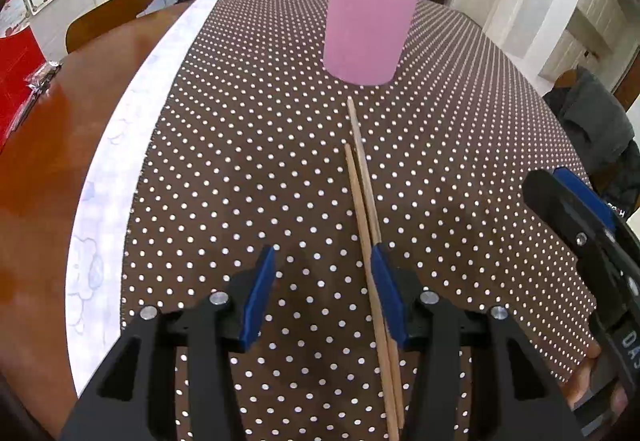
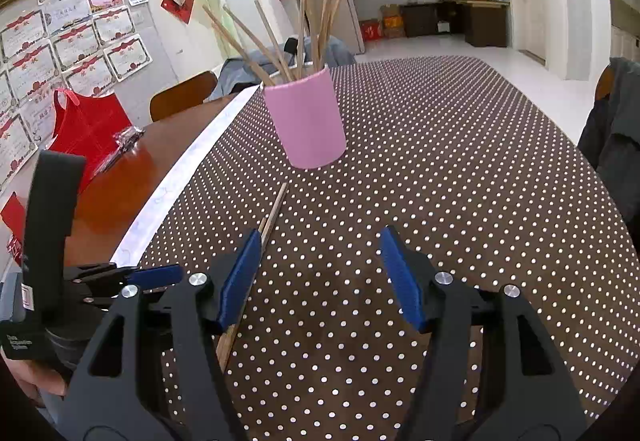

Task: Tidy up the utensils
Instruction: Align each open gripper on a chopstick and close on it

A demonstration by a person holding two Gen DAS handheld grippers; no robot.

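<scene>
Left wrist view: the left gripper (image 1: 322, 295) has its blue pads apart, nothing clamped. Two loose wooden chopsticks (image 1: 366, 217) lie on the dotted brown tablecloth (image 1: 240, 161), running toward 12 o'clock beside the right pad. The pink holder (image 1: 370, 27), full of chopsticks, stands at 12 o'clock.

Right wrist view: the right gripper (image 2: 320, 277) is opening, nothing between its pads. The loose chopsticks (image 2: 274, 215) lie at 11 o'clock, passing under the left pad. The pink holder (image 2: 306, 119) stands beyond them.
</scene>
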